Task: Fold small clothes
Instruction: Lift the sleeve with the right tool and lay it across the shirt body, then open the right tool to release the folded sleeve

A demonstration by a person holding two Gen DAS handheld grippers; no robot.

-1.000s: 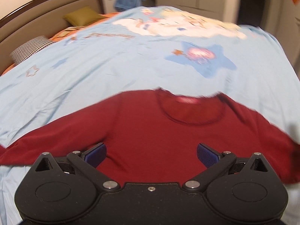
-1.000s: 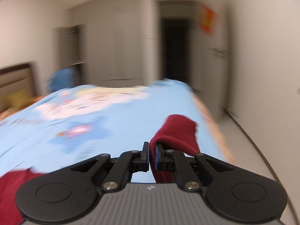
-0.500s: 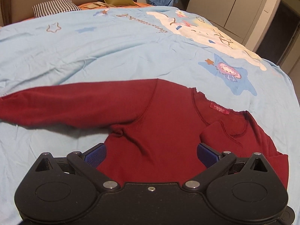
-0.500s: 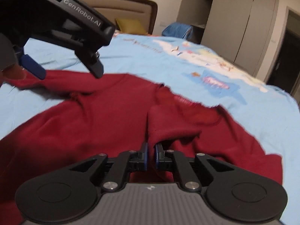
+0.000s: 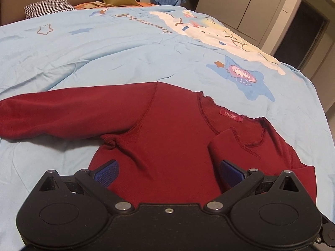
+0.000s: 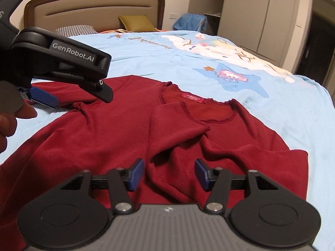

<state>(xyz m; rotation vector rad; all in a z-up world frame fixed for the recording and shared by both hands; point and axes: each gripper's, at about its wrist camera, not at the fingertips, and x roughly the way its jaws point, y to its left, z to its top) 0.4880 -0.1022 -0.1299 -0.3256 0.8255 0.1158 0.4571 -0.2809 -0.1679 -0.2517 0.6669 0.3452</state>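
From the left wrist view, the dark red long-sleeved knit top lies flat on the pale blue cartoon-print bed cover, neckline pointing toward the headboard. Its left sleeve stretches straight out from the body, while the right sleeve is folded inward, its cuff resting just below the neckline beside the red label. The left gripper hangs above the lower body of the top with its jaws spread wide and nothing between them.

From the right wrist view, the right gripper sits over the folded sleeve on the top; its jaws have just been opening, and the blue pads now stand apart from the bunched cloth, so the sleeve is released. The left gripper shows to the left of the neckline, over the left shoulder seam, with a hand behind it.

The fabric looks soft, light and limp, likely to drape and wrinkle, not slip. The outstretched left cuff seems the sensible place to pinch next, gathering a single layer at the edge.
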